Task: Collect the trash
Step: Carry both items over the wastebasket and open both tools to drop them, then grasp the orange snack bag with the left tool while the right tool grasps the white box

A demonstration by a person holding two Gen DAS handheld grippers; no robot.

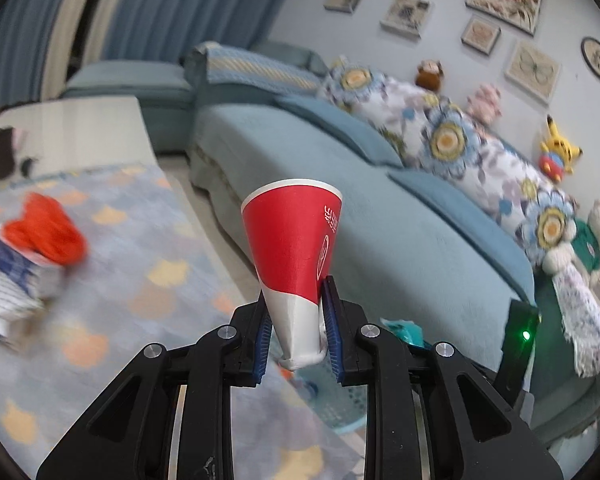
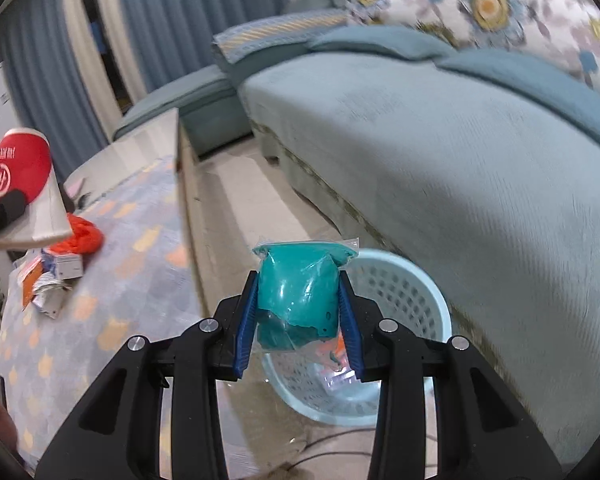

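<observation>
My left gripper (image 1: 298,336) is shut on the crushed white base of a red paper cup (image 1: 296,240), mouth pointing away, held above the table edge. The cup also shows at the left of the right wrist view (image 2: 16,172). My right gripper (image 2: 298,320) is shut on a teal plastic packet (image 2: 298,292) and holds it above a light blue perforated waste basket (image 2: 412,292) on the floor. The basket holds some scraps. More trash lies on the patterned tablecloth: an orange net bag (image 1: 46,234) and crumpled wrappers (image 2: 50,280).
A low table with a grey patterned cloth (image 2: 112,280) is on the left. A blue sofa (image 2: 460,160) with floral cushions (image 1: 452,140) and plush toys runs along the right. A narrow floor strip lies between them. Blue curtains hang behind.
</observation>
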